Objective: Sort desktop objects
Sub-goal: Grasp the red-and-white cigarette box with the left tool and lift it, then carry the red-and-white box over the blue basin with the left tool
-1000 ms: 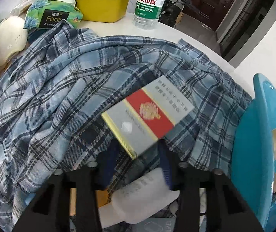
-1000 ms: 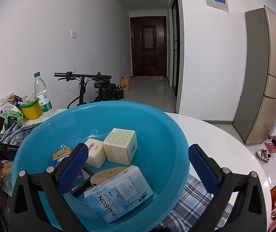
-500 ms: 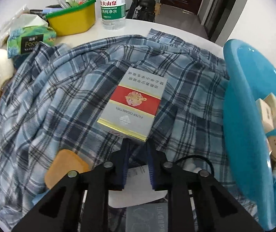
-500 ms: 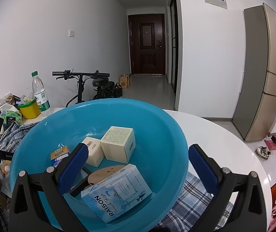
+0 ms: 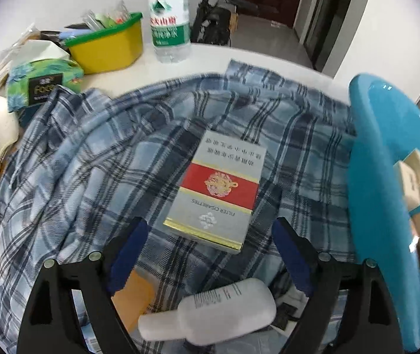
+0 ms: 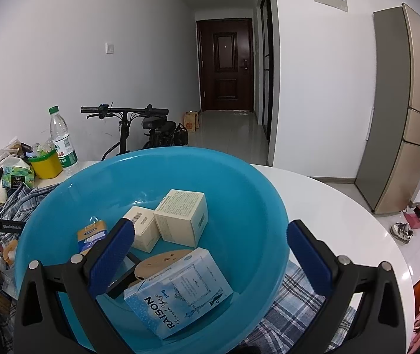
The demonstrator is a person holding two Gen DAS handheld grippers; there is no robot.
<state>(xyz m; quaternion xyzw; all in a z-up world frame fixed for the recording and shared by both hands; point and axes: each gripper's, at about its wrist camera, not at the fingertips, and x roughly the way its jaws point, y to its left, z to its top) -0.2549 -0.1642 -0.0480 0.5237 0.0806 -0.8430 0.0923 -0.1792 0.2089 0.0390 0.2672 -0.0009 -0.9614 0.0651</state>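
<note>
Left wrist: cigarette pack (image 5: 220, 190) beyond opening jaws.

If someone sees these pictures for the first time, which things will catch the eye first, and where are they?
The big blue basin stands out, holding small boxes, including a blue-white box at its front. Beside it, a red-and-silver cigarette pack lies flat on the plaid shirt, just ahead of the left gripper, whose jaws are opening with nothing between them.

Cigarette pack (image 5: 217, 193) lies on shirt (image 5: 98, 159); basin (image 5: 386, 177) at three o'clock, bottle (image 5: 170, 20) at twelve, tub (image 5: 106, 45) at eleven, all on surface (image 5: 210, 56).
</note>
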